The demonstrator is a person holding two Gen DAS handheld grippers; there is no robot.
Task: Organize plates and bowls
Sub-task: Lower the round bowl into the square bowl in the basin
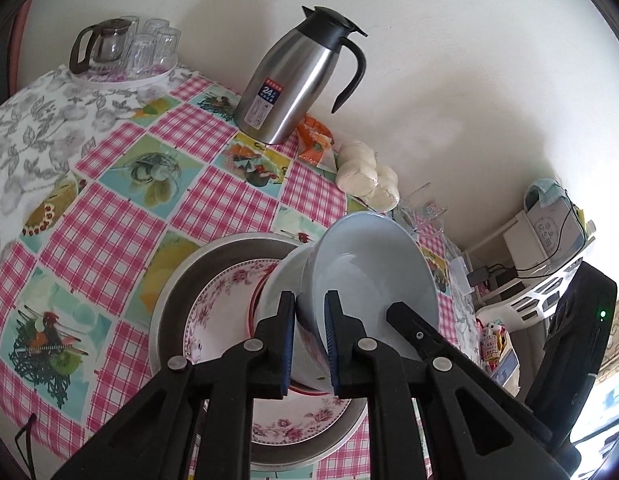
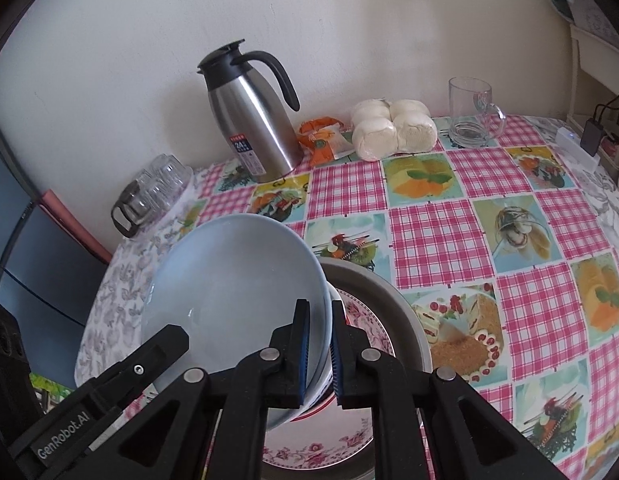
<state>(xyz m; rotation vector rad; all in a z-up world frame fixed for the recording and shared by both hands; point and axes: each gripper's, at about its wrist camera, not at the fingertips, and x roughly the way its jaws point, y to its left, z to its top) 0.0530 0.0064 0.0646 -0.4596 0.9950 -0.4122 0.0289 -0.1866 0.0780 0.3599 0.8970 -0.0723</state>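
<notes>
Your left gripper [image 1: 309,344] and right gripper [image 2: 319,354] each pinch the blue bowl's [image 2: 233,300] rim, holding it tilted over the floral plate [image 1: 221,304].

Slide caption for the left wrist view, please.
Both grippers' fingers pinch opposite rims of a pale blue bowl above a floral plate in a metal basin.

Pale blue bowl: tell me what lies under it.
Under the pale blue bowl sits a white bowl, over a pink-flowered plate in a metal basin. The plate's centre is hidden.
</notes>
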